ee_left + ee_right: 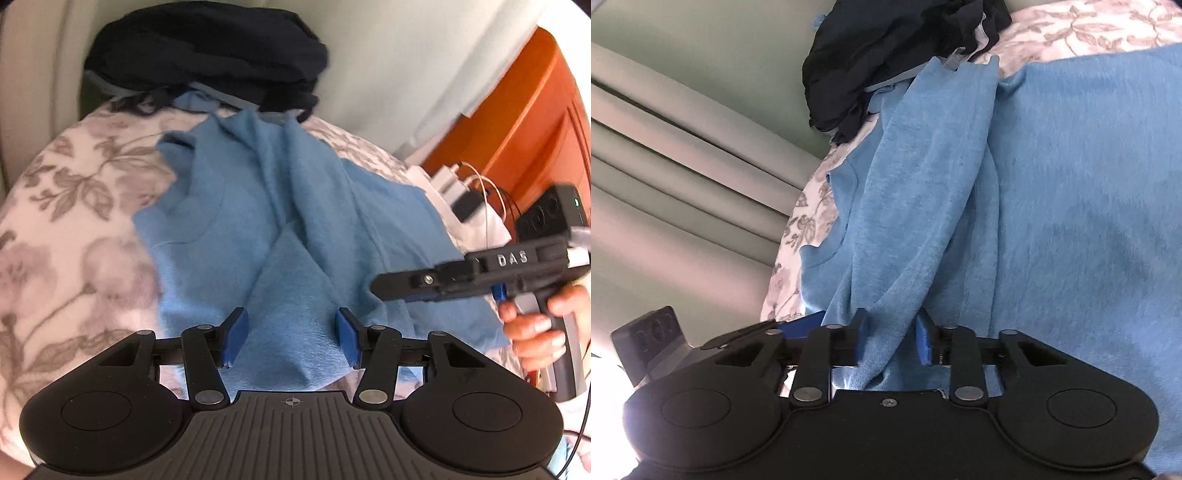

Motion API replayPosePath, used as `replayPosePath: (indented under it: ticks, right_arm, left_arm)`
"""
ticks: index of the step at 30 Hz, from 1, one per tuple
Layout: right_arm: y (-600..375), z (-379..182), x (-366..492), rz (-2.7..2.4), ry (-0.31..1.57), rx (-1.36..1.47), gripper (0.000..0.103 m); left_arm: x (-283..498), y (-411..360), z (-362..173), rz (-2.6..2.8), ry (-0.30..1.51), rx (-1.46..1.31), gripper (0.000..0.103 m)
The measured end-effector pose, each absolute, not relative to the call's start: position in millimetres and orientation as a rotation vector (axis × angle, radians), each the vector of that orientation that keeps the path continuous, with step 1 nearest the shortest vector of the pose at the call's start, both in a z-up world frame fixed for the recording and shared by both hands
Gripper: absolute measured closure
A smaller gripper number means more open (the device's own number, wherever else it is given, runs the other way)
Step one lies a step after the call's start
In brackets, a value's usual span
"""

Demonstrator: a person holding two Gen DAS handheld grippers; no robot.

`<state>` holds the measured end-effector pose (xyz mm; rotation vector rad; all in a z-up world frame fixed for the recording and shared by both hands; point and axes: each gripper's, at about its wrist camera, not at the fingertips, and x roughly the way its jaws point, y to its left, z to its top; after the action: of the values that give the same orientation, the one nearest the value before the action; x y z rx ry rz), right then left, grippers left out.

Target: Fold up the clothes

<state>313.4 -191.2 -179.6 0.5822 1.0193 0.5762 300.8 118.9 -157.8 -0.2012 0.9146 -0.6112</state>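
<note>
A light blue fleece garment (295,184) lies rumpled on a floral bedspread (74,221), with long ridges running away from me. My left gripper (291,338) is open over its near edge, and a flap of the cloth lies between the blue pads (236,336). My right gripper (384,290) comes in from the right, held by a hand (535,325), its tip at the garment's right side. In the right wrist view, my right gripper (892,341) is shut on a bunched fold of the blue garment (1071,184).
A pile of dark clothes (207,51) sits at the bed's far end, also seen as a dark pile (886,55). Orange wooden furniture (535,110), chargers with cables (465,195) and a black device (550,210) stand at right. Pale curtains (683,166) hang beside the bed.
</note>
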Motion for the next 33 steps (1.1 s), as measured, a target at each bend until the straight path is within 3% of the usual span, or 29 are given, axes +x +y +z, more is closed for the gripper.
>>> replayPosePath:
  ticks: [8,10,11,14,17,19,21,22,24,33]
  right_arm:
    - [-187.5,-170.4,309.6,0.576,0.99,0.542,0.074]
    - [-188.9,-170.7,310.2,0.575,0.989,0.559,0.074]
    - [-190.0,-170.9,310.5,0.577,0.989,0.571,0.073]
    - [-191.4,-171.4,311.9,0.568,0.986,0.586,0.073]
    - [-189.6,-172.7,312.8,0.56,0.985,0.574,0.082]
    - [-187.7,-174.7,313.2,0.558,0.992,0.581,0.09]
    - [-186.0,-174.4,311.7,0.555,0.987,0.583,0.096]
    - [-185.3,-174.1,310.9,0.554,0.983,0.582,0.097]
    - [-185.1,-172.3,308.2,0.553,0.972,0.585,0.098]
    - [-194.0,-169.5,290.9,0.548,0.922,0.562,0.099]
  left_arm:
    - [313.6,127.2,-161.7,-0.62,0.932,-0.247,0.05]
    - [318.3,139.2,-164.7,-0.659,0.941,-0.346,0.047]
    - [320.3,142.8,-167.1,-0.664,0.949,-0.372,0.04]
    - [326.0,151.9,-174.6,-0.665,0.974,-0.434,0.04]
    - [329.4,156.9,-180.2,-0.672,0.993,-0.481,0.046]
    - [330.9,158.8,-183.3,-0.675,1.009,-0.515,0.064]
    - [330.1,158.2,-188.1,-0.688,1.029,-0.547,0.09]
    - [327.6,156.9,-188.7,-0.691,1.027,-0.552,0.095]
    - [322.9,156.0,-188.2,-0.692,1.013,-0.565,0.099]
    - [292.5,179.3,-167.8,-0.642,0.928,-0.569,0.102]
